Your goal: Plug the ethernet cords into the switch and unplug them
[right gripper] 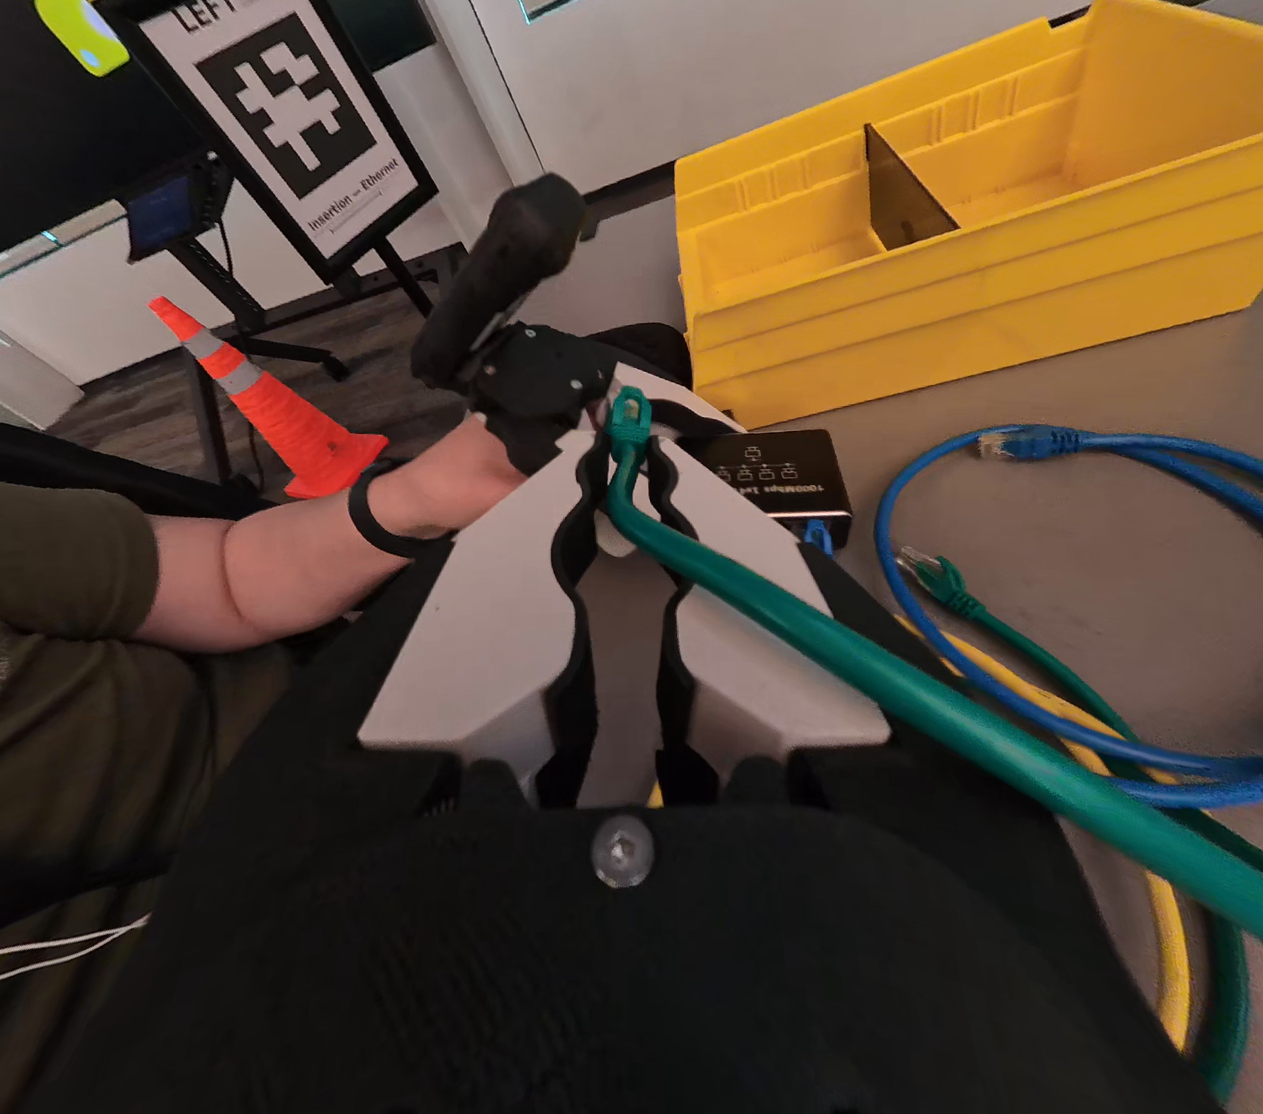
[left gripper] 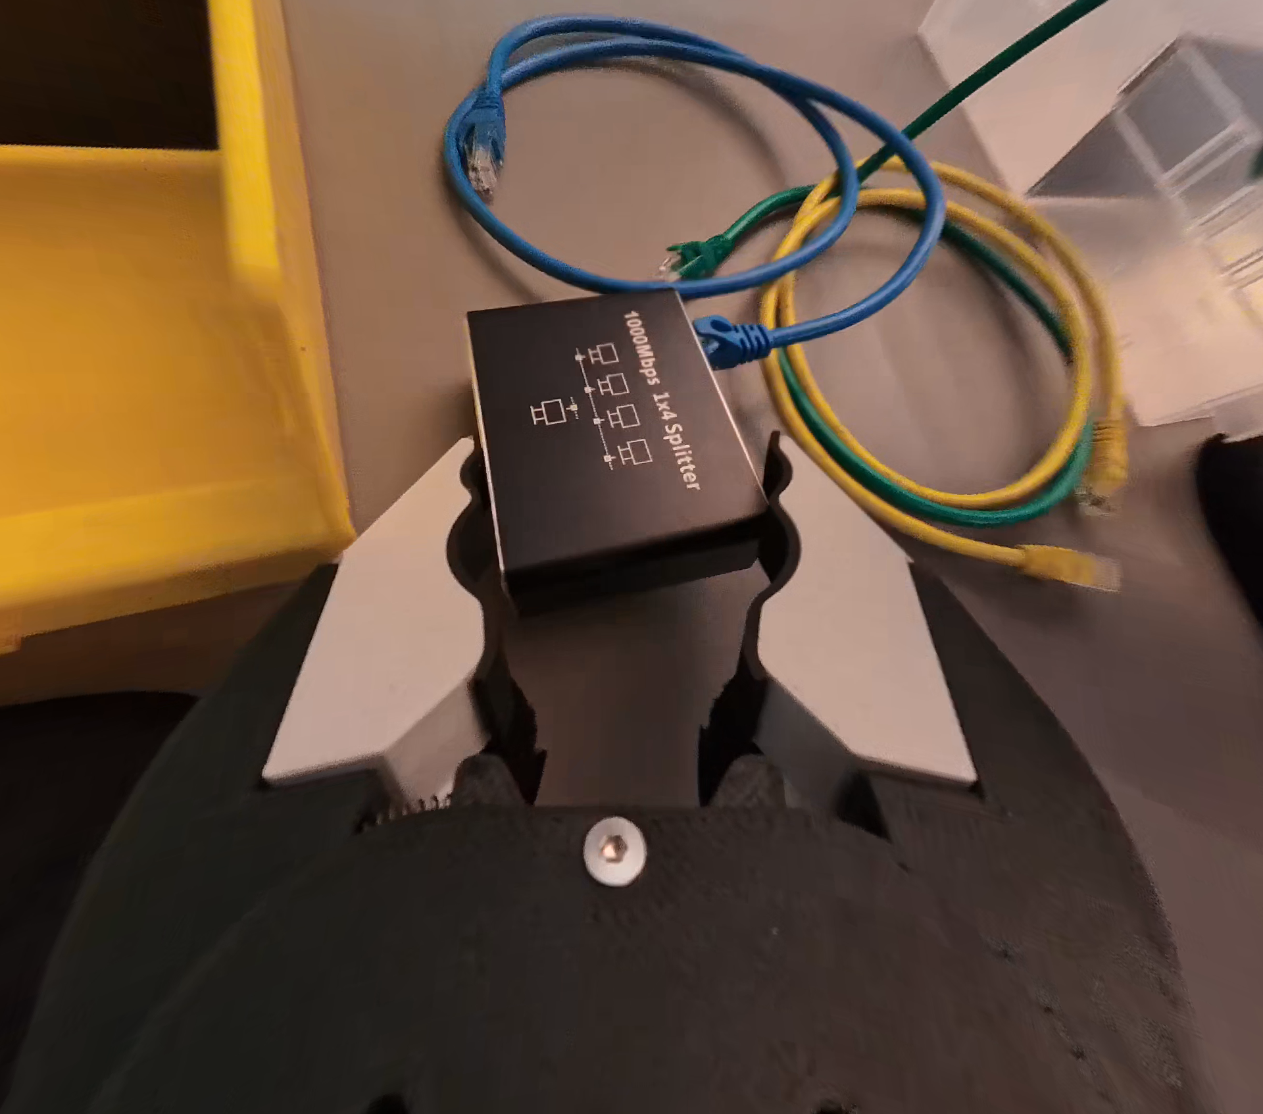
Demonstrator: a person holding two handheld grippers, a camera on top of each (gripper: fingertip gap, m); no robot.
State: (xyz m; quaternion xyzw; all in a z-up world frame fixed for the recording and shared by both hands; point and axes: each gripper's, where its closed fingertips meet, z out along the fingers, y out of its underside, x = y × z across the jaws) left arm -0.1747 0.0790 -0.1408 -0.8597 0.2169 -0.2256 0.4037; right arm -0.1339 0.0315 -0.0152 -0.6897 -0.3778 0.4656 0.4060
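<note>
My left gripper (left gripper: 629, 466) is shut on the black switch (left gripper: 608, 432), holding it by its sides on the grey table. A blue cord (left gripper: 683, 151) has one plug (left gripper: 735, 339) in the switch's right side; its other plug (left gripper: 482, 144) lies loose. My right gripper (right gripper: 629, 438) is shut on a green cord (right gripper: 854, 657) just behind its plug (right gripper: 625, 414), held up above the table. The green cord's other plug (left gripper: 697, 254) lies loose by the switch. A yellow cord (left gripper: 957, 397) lies coiled to the right. The switch also shows in the right wrist view (right gripper: 776, 476).
A yellow bin (left gripper: 137, 329) stands just left of the switch; it also shows in the right wrist view (right gripper: 957, 274), with a dark divider. A clear plastic box (left gripper: 1128, 90) stands at the back right. A person's arm (right gripper: 307, 561) holds the left gripper. An orange cone (right gripper: 273, 404) stands on the floor.
</note>
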